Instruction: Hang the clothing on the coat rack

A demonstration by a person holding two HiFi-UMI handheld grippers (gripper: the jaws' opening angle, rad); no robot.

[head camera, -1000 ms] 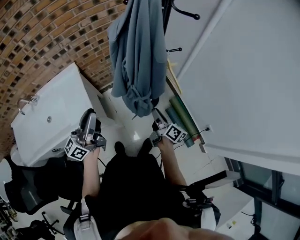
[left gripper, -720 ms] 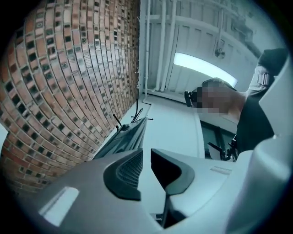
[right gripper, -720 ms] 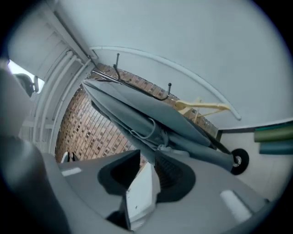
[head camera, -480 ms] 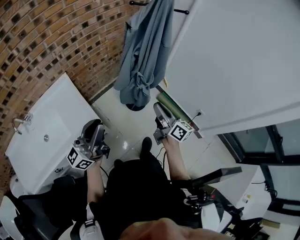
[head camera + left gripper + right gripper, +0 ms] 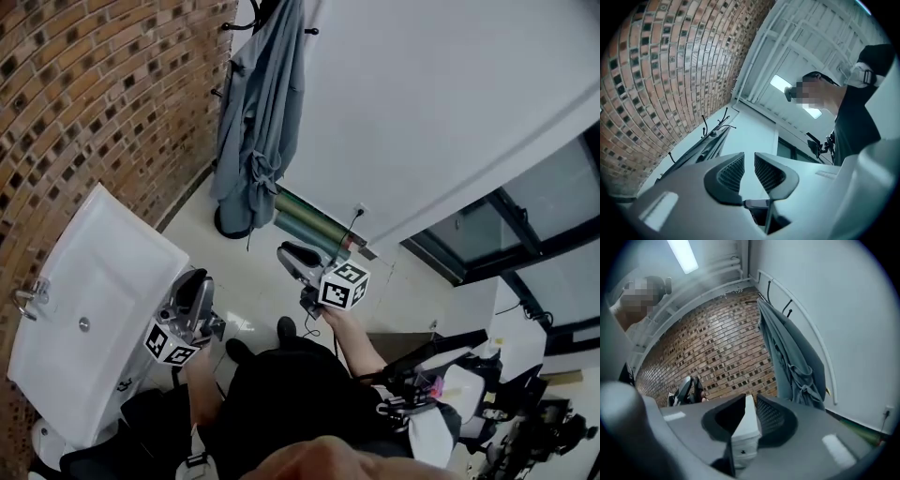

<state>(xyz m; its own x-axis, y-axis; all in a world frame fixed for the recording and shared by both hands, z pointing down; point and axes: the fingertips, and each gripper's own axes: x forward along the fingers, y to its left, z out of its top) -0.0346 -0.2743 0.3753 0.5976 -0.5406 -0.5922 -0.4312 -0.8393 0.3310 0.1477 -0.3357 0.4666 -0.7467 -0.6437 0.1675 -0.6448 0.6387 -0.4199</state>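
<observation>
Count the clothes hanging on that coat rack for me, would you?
1: a grey-blue garment hangs on the rack in the corner between the brick wall and the white wall. Its folds could hide another.

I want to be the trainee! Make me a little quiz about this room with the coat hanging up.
1. True or false: the grey-blue garment lies folded on the white sink.
2. What is the wall to the left of the coat rack made of? A) brick B) glass C) wood
3. Which gripper is nearer the white sink?

Key:
1. False. It hangs on the coat rack.
2. A, it is a brick wall.
3. The left gripper. There is nothing between its jaws.
</observation>
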